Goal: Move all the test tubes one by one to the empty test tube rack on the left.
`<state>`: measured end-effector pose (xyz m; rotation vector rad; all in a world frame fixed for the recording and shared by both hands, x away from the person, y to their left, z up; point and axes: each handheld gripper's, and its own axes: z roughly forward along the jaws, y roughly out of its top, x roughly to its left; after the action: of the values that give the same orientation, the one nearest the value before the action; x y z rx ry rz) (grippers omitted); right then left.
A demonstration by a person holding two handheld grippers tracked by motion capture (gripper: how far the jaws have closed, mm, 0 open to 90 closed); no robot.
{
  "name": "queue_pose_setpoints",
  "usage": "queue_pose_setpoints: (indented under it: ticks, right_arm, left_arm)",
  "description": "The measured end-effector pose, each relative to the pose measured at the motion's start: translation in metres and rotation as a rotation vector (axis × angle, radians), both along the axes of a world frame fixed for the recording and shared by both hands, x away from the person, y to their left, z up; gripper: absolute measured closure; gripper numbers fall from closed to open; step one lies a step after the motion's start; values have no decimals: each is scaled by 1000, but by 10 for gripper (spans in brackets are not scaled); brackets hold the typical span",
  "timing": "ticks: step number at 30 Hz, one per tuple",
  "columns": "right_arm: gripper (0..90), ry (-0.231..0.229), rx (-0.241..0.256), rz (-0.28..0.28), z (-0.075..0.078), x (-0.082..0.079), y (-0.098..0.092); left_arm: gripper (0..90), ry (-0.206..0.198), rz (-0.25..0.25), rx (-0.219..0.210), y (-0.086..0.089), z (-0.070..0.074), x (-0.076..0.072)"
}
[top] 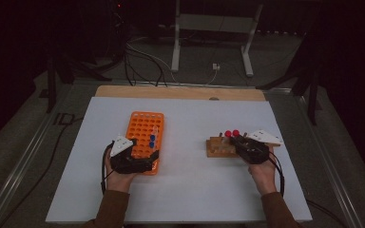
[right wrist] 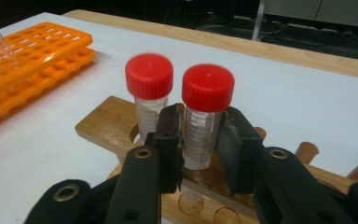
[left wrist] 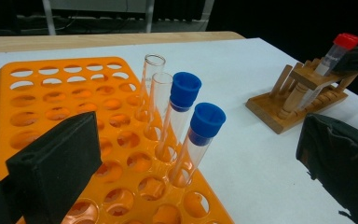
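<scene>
Two racks are sitting on the white table (top: 190, 190): one orange rack (top: 145, 137) on the left, one wooden rack (top: 218, 147) on the right, well apart.

The orange rack is holding four tubes: two blue-capped tubes, one (left wrist: 179, 109) behind the other (left wrist: 198, 140), and two open clear tubes (left wrist: 151, 84) just behind them. All four are standing roughly upright, leaning slightly, long axis near vertical, caps pointing up.

The wooden rack is holding two red-capped tubes, side by side and upright, caps up. In the right gripper view the right red-capped tube (right wrist: 205, 121) is standing between the jaws, the left red-capped tube (right wrist: 149, 98) just beside the left jaw.

The right gripper (right wrist: 199, 144) is reaching over the near edge of the wooden rack, jaws bracketing the right red-capped tube's body below the cap. The left jaw is looking in contact; the right jaw is very near, and I cannot tell if it is truly clamping. The right hand (top: 262, 172) is gripping it from behind, forearm coming in from the bottom edge.

The left gripper (top: 135, 159) is resting over the near end of the orange rack, jaws spread wide apart and holding nothing. The left hand (top: 119, 178) is wrapping it from below.
</scene>
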<state>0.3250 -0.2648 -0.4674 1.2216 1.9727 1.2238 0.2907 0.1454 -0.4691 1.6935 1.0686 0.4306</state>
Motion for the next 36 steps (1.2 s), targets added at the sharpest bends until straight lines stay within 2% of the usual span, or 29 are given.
queue_pose_setpoints:
  ticks: [8,14,26,33,36]
  right_arm:
    - [745,-15,22,-10,-3,0,-1]
    - [746,-47,45,-14,6,-4,-5]
    - [748,-133,99,-14,33,-18,-10]
    - [748,-188,121,-17,52,-29,-12]
    - [748,-198,129,-8,59,-33,-12]
  left_arm:
    - [6,4,-4,3,-1,-1,0]
    - [6,4,-9,1,-2,-1,0]
    - [5,2,-13,-2,-2,-1,0]
    - [6,-9,-13,-14,-2,3,-1]
    - [6,-18,-9,-12,-2,4,-2]
